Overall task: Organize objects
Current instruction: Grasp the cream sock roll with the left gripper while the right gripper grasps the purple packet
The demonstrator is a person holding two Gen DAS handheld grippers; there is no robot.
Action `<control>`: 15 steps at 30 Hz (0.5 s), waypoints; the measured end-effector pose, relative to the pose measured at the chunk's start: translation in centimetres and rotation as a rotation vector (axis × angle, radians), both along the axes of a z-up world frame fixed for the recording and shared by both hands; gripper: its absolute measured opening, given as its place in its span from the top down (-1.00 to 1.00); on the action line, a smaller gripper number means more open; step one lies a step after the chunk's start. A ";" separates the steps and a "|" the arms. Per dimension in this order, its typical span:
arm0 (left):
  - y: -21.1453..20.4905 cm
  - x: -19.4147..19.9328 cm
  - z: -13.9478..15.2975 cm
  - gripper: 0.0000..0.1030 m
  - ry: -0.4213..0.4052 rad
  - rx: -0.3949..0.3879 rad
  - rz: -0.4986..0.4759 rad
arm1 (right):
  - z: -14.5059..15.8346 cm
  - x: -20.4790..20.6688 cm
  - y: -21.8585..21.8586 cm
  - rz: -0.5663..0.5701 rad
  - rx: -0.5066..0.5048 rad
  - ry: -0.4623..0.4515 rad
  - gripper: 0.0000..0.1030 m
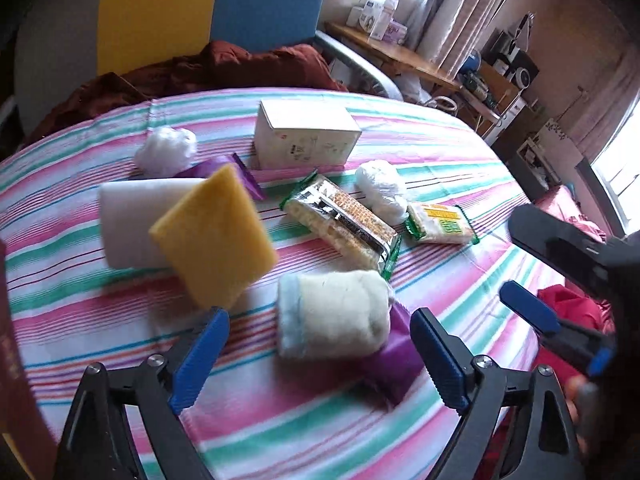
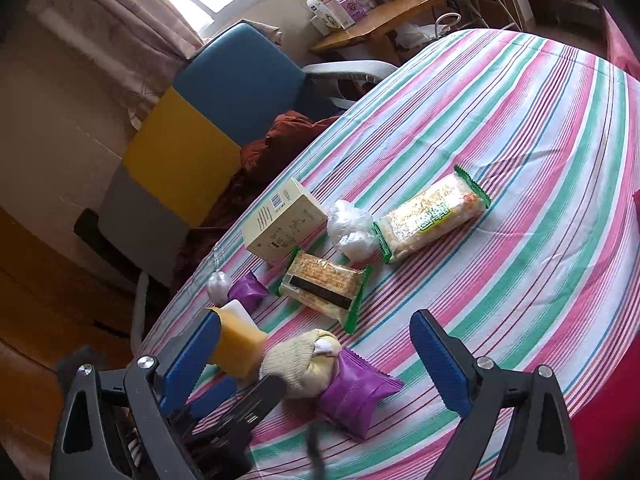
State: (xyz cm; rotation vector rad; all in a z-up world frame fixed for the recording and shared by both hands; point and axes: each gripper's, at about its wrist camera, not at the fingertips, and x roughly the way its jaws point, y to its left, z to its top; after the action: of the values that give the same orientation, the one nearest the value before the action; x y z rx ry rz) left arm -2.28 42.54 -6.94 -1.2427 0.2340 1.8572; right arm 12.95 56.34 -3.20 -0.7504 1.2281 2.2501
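On the striped tablecloth point(image 1: 460, 152) lie a yellow sponge point(image 1: 214, 236) leaning on a white foam block point(image 1: 128, 220), a rolled cream sock point(image 1: 334, 314) on a purple packet point(image 1: 394, 354), two green-edged cracker packs point(image 1: 342, 222) point(image 1: 438, 224), two white plastic balls point(image 1: 166, 150) point(image 1: 382, 190), a second purple packet point(image 1: 240, 174) and a white box point(image 1: 306, 134). My left gripper point(image 1: 320, 354) is open just before the sock. My right gripper point(image 2: 316, 364) is open, above the sock point(image 2: 300, 360) and purple packet point(image 2: 354, 394); it also shows in the left wrist view point(image 1: 560, 280).
A chair with blue and yellow back point(image 1: 208, 8) and a rust-red cloth point(image 1: 208, 72) stand behind the table. A wooden shelf with boxes point(image 1: 384, 40) is at the back right. A red cloth point(image 1: 572, 304) lies at the table's right edge.
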 end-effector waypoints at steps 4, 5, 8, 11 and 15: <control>1.7 -0.3 -1.1 -0.75 -0.032 -0.013 -0.006 | -0.2 -0.1 0.1 0.002 -0.014 0.001 -0.89; 1.9 -0.4 -1.4 -0.69 -0.035 -0.014 -0.006 | -0.2 -0.1 0.1 0.004 -0.014 0.000 -0.89; 1.9 -0.6 -2.4 -0.28 -0.063 -0.004 -0.034 | -0.1 -0.2 0.0 0.004 -0.010 -0.005 -0.89; 0.5 -0.2 -2.1 -0.25 -0.040 0.023 -0.044 | -0.2 -0.3 0.0 0.007 -0.008 -0.018 -0.89; -2.5 0.2 -1.9 -0.25 -0.039 0.032 -0.022 | -0.5 -0.8 -0.1 0.016 -0.007 -0.062 -0.89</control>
State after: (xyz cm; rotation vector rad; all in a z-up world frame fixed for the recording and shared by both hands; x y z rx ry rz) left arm -2.07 40.09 -8.80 -1.2483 0.1953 1.8092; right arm 12.14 56.28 -3.69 -0.8293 1.2062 2.2194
